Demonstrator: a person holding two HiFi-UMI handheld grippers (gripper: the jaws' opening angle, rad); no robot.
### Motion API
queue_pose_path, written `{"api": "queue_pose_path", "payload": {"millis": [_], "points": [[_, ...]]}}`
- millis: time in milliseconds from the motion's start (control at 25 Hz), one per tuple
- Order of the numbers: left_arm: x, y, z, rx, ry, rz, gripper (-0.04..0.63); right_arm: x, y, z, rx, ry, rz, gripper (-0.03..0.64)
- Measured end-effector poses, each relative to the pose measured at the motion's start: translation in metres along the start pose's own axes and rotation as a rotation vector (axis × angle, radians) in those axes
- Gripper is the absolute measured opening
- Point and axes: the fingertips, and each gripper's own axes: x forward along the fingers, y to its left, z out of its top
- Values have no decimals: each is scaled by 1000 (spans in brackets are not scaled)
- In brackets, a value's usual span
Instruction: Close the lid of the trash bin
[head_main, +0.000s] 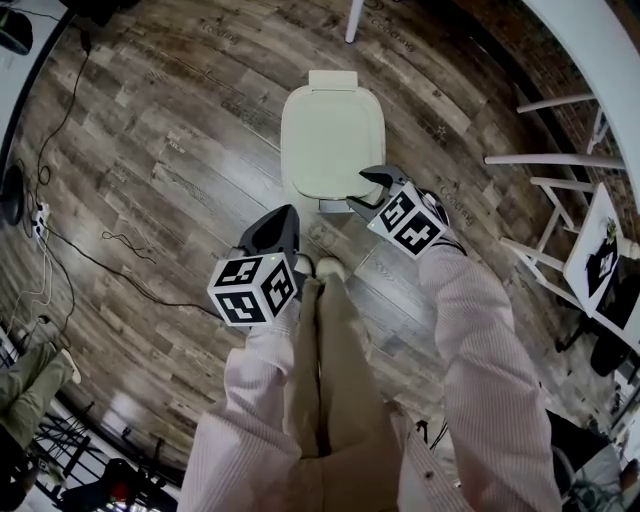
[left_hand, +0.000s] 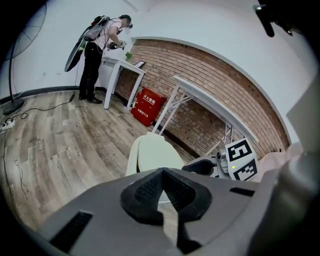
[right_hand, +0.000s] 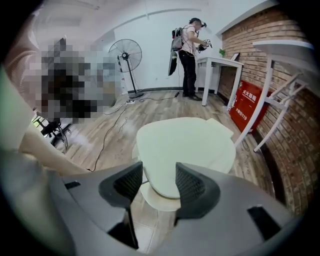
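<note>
Noting loose cables (head_main: 95, 255) trailing over the wood floor (head_main: 170, 140) at far left, well apart from the work.

Reading left tool (head_main: 282, 220) as fully closed, pads pressed together, gripping nothing. Hanging over bare floor near the bin's front left corner, not touching it.

Placing trash bin (right_hand: 162, 200) dead centre on the floor, just ahead of the person's shoes (head_main: 318, 266), with the hinge tab at the far side.

Reading lid (head_main: 332, 130) as lying flat on the bin, down or very nearly down. Not confirming full seating from these angles; seeing 1 strip of rim under the front edge in the right gripper view.

Reading right tool (head_main: 366, 190) as open, 2 pads apart with a clear gap, holding nothing. Hovering at the lid's front right edge; not resolving whether touching.

Spotting white table legs (head_main: 560, 158) at far right, away from the bin.

Judging lid as light, stiff, smooth plastic, so likely slippery to pinch. Suggesting pressing flat on the top near the front edge, farthest from the hinge, rather than gripping. Expecting the light bin to skid on the wood if shoved sideways, so advising pushing straight down.
</note>
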Motion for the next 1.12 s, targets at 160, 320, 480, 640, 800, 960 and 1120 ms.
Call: {"api": "queue_pose_path", "payload": {"millis": [160, 320, 480, 640, 800, 960, 1120], "points": [[4, 5, -6, 0, 7, -4, -6, 7, 1, -6, 24, 4, -4, 212], [6, 8, -8, 4, 6, -8, -6, 13, 1, -10, 37, 7, -14, 212], [8, 11, -9, 8, 2, -12, -6, 20, 1, -14, 53, 15, -23, 212], [10, 15, -10, 12, 1, -13, -6, 25, 0, -17, 68, 20, -33, 212], [10, 19, -12, 14, 2, -14, -6, 27, 0, -19, 75, 26, -42, 210], [12, 20, -12, 10, 0, -15, -6, 30, -1, -19, 110, 34, -54, 210], [14, 19, -12, 8, -2, -18, -6, 32, -2, -19, 132, 51, -77, 210]]}}
